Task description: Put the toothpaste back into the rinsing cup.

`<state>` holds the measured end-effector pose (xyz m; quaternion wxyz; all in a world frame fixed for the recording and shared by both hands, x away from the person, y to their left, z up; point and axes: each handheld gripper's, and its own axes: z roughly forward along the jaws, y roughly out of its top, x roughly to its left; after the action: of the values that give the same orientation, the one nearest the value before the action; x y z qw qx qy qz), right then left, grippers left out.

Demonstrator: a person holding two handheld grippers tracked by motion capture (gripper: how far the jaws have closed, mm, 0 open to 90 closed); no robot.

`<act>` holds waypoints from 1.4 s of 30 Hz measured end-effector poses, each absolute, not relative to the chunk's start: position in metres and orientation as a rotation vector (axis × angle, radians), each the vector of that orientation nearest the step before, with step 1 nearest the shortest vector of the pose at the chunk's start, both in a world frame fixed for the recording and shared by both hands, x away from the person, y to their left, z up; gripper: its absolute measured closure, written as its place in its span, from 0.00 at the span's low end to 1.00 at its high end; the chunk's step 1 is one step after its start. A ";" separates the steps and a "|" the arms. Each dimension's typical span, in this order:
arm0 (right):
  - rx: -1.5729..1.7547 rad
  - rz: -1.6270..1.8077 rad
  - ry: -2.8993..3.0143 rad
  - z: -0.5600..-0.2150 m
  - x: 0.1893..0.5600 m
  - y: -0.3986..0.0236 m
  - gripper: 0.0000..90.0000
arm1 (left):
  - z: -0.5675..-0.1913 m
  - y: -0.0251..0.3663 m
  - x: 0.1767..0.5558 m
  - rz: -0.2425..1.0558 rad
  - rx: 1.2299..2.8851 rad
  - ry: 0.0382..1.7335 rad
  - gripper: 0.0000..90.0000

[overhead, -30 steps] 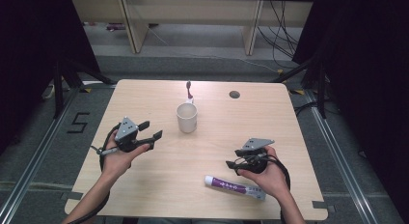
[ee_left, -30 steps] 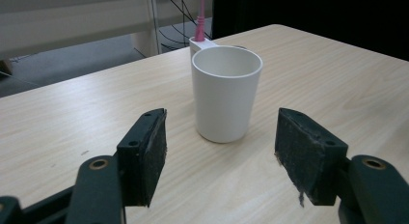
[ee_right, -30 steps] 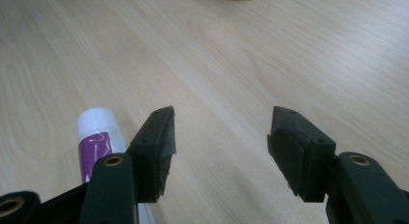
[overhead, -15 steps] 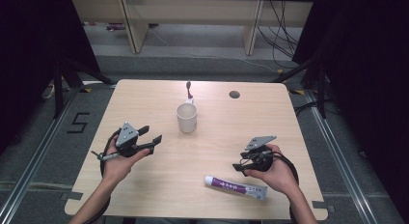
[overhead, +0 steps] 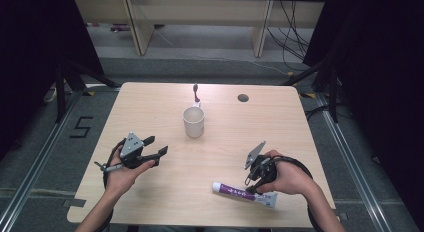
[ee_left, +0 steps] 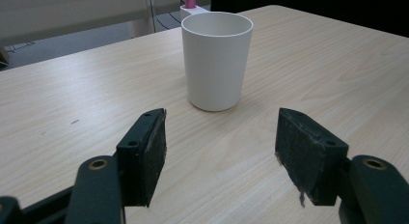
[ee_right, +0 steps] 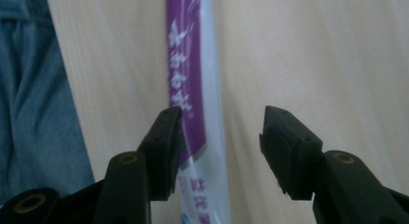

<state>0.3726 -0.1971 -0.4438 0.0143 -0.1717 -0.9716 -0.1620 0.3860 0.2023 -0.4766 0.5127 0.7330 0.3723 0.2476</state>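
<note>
A white cup [overhead: 193, 122] [ee_left: 216, 60] stands upright near the table's middle. Behind it lies a toothbrush [overhead: 196, 95] with a pink and white head [ee_left: 191, 3]. A purple and white toothpaste tube [overhead: 244, 193] [ee_right: 191, 89] lies flat near the front edge. My left gripper [overhead: 156, 148] [ee_left: 219, 156] is open, low over the table at the left, pointed at the cup and well short of it. My right gripper [overhead: 251, 182] [ee_right: 219, 147] is open and tipped down just above the tube, its jaws on either side of the tube's white edge.
A round cable hole [overhead: 243, 98] sits in the wooden tabletop [overhead: 150, 112] at the back right. In the right gripper view, blue jeans [ee_right: 34, 98] show beyond the table's front edge. Shelving legs and cables stand on the floor behind the table.
The right gripper has tilted downward and dropped toward the toothpaste tube. The left gripper has drawn slightly back toward the person, still open.
</note>
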 end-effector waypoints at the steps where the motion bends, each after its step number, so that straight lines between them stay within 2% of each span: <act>1: -0.516 -0.451 -3.026 -0.445 0.372 -0.196 0.56 | -0.477 0.202 0.386 0.594 1.764 0.893 0.39; 5: -0.457 -0.293 -3.038 -0.448 0.369 -0.189 0.56 | -0.476 0.200 0.385 0.588 1.768 0.886 0.39; 19: -0.417 -0.116 -3.058 -0.463 0.364 -0.176 0.60 | -0.476 0.199 0.385 0.580 1.756 0.866 0.38; 36: -0.337 -0.101 -3.078 -0.471 0.365 -0.172 0.62 | -0.475 0.197 0.384 0.578 1.759 0.855 0.38; 42: -0.401 -0.089 -3.071 -0.473 0.363 -0.171 0.61 | -0.474 0.198 0.384 0.582 1.767 0.860 0.38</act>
<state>0.3633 -0.1706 -0.4731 0.0214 -0.1294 -0.9909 -0.0286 0.3838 0.1979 -0.4742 0.5194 0.7367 0.3585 0.2429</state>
